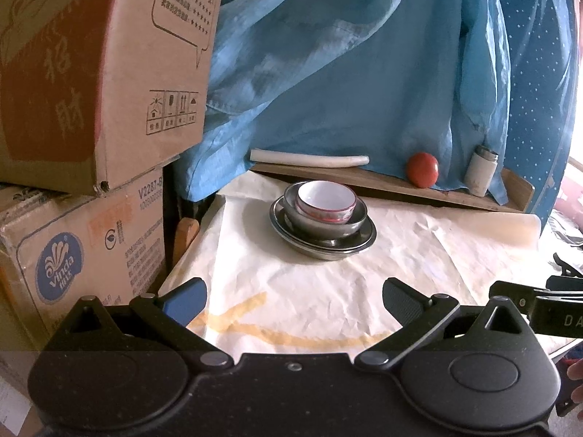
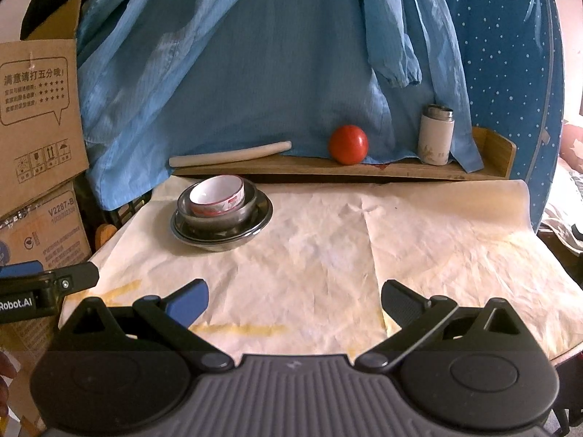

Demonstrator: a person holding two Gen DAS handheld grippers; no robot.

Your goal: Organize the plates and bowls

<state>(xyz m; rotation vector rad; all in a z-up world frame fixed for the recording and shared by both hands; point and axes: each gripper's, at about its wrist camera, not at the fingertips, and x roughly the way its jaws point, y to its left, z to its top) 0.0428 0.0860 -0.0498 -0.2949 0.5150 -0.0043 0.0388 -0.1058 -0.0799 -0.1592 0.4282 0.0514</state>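
Both empty: left gripper and right gripper gape wide, near the table's front edge. White bowl sits nested in steel bowl on plates, far left — stacking looks finished; next, probably just retreat.

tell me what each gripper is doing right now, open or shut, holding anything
Left gripper: open, holding nothing.
Right gripper: open, holding nothing.

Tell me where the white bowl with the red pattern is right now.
The white bowl sits nested in a metal bowl atop stacked metal plates, left of centre on the paper-covered table.
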